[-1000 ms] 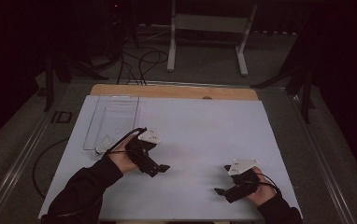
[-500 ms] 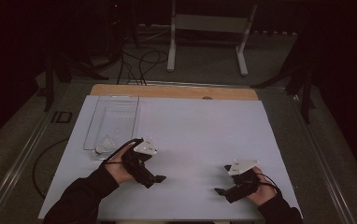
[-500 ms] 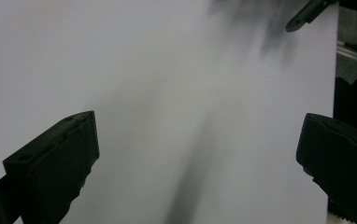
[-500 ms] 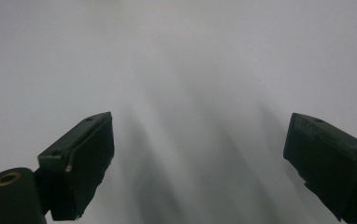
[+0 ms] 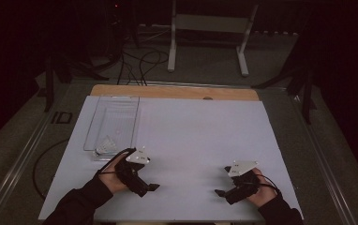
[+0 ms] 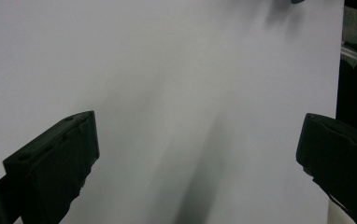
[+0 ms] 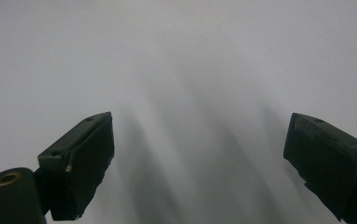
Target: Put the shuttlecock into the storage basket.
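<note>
Both grippers sit low at the 6 o'clock edge of the white-topped desk (image 5: pixel 200 136). My left gripper (image 5: pixel 150 187) is at about 7 o'clock, my right gripper (image 5: pixel 220 192) at about 5 o'clock, well apart from each other.

Left gripper view: jaws spread wide, nothing between them but bare white surface. Right gripper view: same, jaws wide apart, nothing held.

Nearest object: a clear rectangular plastic tray (image 5: pixel 114 123) at about 10 o'clock on the desk. A small white crumpled item (image 5: pixel 105 148) lies at the tray's near end; too small to tell what it is. The left gripper is near that end, not touching.

Judgement: if the job was to put that item in the tray, it reads as done, with both hands parked. If the item must come out, nothing is started.
</note>
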Tool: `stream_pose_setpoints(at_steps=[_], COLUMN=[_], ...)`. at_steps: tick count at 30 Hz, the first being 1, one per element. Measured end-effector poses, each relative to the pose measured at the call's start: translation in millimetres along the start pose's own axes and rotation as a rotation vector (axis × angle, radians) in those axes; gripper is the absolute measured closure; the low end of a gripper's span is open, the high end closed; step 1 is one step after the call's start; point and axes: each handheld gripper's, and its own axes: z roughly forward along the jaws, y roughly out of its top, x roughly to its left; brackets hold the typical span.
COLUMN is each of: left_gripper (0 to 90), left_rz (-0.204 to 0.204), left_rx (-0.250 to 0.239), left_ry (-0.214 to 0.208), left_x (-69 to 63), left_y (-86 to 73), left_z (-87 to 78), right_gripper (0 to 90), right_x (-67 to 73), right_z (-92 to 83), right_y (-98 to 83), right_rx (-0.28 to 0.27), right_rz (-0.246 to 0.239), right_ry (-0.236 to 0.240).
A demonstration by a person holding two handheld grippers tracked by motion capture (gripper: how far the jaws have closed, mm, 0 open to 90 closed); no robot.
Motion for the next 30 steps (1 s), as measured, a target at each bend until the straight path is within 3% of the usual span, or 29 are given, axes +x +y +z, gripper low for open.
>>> stream_pose_setpoints(at_steps=[8, 13, 22, 26, 30], left_gripper=[0.1, 0.1, 0.1, 0.1, 0.1], left_rz=[-0.008, -0.026, -0.018, -0.012, -0.021], left_rx=[-0.015, -0.020, -0.022, -0.006, -0.027], left_ry=[0.001, 0.026, 0.054, 0.090, 0.111], left_x=[-1.2, -0.1, -3.7, -4.6, -3.6], left_y=[-18.4, -30.7, -46.3, -54.5, -58.7], left_z=[-7.0, -11.7, -13.8, -14.2, -18.1], right_gripper=[8.8, 8.7, 8.8, 8.7, 8.7], right_x=[0.2, 0.3, 0.1, 0.2, 0.5], right_z=[0.3, 0.2, 0.3, 0.9, 1.4], right_y=[-0.3, -0.2, -1.1, -1.0, -1.4], right_rx=[0.003, 0.002, 0.002, 0.005, 0.007], right_rz=[-0.002, -0.003, -0.001, -0.001, 0.002], right_ry=[-0.002, -0.001, -0.004, -0.004, -0.004])
